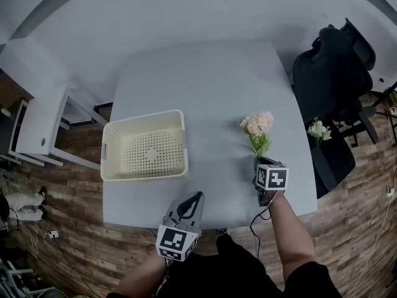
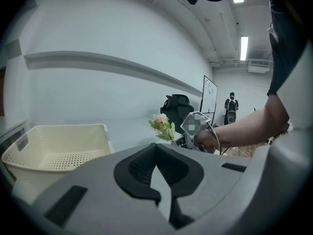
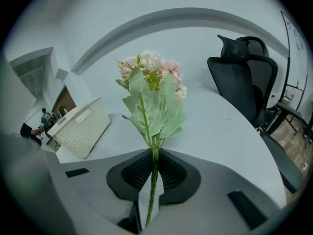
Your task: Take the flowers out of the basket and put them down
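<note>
Pinching the flowers (image 3: 151, 77) by the stem in the jaws of the right gripper (image 3: 155, 153), we have them out of the basket (image 1: 144, 121) and upright over the tabletop (image 1: 211, 85) to its right, so we judge only the setting-down remains, while the left gripper (image 2: 156, 148) has its jaws pressed together on nothing.

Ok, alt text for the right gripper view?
The right gripper is shut on the stem of a pink flower bunch, held upright over a pale table. A cream perforated basket sits at left, a black office chair at right.
</note>
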`<state>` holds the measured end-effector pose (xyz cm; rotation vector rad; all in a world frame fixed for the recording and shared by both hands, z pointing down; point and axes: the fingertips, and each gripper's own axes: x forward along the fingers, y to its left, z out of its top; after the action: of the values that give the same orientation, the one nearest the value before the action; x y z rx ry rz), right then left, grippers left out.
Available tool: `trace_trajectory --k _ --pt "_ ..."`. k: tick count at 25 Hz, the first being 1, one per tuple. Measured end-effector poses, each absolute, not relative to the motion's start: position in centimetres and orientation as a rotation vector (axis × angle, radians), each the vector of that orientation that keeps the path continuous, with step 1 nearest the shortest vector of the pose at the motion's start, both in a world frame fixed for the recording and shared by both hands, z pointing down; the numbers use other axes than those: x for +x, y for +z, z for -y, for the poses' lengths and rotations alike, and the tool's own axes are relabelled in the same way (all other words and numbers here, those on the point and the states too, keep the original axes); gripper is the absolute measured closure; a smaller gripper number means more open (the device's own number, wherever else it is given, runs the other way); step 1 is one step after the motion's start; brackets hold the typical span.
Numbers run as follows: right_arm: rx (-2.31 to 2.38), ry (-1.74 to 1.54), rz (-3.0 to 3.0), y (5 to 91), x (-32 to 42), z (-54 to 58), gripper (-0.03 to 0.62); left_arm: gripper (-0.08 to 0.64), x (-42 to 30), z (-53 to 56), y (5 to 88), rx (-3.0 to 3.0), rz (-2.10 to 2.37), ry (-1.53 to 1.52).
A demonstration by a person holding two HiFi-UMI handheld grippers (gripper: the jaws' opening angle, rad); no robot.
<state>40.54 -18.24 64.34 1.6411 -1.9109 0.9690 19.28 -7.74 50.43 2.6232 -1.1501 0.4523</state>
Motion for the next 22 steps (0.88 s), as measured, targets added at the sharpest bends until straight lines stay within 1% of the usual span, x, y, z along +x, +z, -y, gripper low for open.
trace_trajectory --k 9,22 --pt "1.583 1.045 1.86 68.0 41.0 19.6 0.546 0.554 20.4 8.8 51.4 2.562 1.216 0.485" --pt "1.581 1.135 1.806 70.5 41.1 20.1 0.545 0.554 19.9 8.7 51.7 2.509 1.28 0.479"
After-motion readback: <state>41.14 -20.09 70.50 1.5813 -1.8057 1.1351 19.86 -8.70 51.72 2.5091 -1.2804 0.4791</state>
